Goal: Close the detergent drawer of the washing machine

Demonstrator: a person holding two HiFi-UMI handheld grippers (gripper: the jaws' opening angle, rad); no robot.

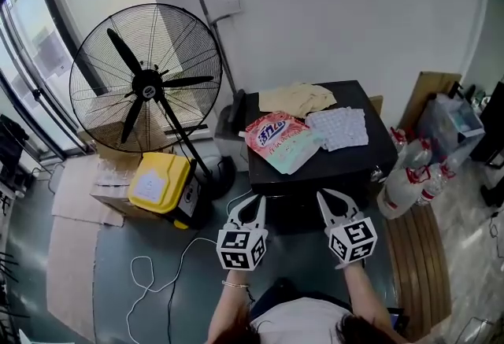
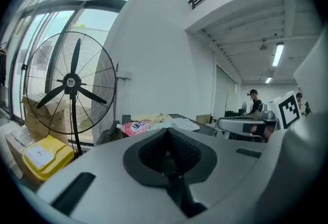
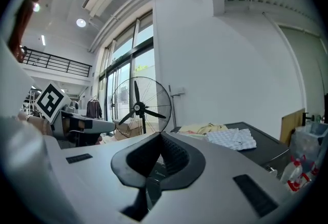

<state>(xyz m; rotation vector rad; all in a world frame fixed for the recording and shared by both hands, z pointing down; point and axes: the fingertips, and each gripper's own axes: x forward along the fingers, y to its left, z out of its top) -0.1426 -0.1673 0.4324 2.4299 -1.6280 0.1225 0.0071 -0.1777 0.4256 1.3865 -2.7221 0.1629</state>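
– washing machine (image 1: 370, 138) first: black, right of centre in the head view, its front turned toward the person at the bottom of the frame. the tall fan (image 1: 146, 83) fills the upper left, with a yellow box (image 1: 160, 181) below it.

– what sits on the machine?

– a beige cloth (image 1: 298, 98) at the back, a checked cloth (image 1: 339, 127) to its right, and a pink detergent pouch (image 1: 279, 139) near the front edge.

– and the grippers?

– the left gripper (image 1: 257, 198) and the right gripper (image 1: 322, 194) sit side by side at lower centre, pointing at the machine's front. each gripper view shows its jaws pressed together with nothing between them. i see no contact with the machine.

– so where is the detergent drawer?

– i cannot pick it out. the front face lies in shadow just above the grippers, and nothing juts out of it toward the person. the gripper views look over the top of the machine and show no drawer either.

– then how far along is it?

– my reading is one of two: the drawer is already pushed in and the job is done, or it is hidden in that dark front. with both grippers empty and held off the machine, no push is under way now. if the drawer is still out, all that is left is one shove with a closed jaw tip.
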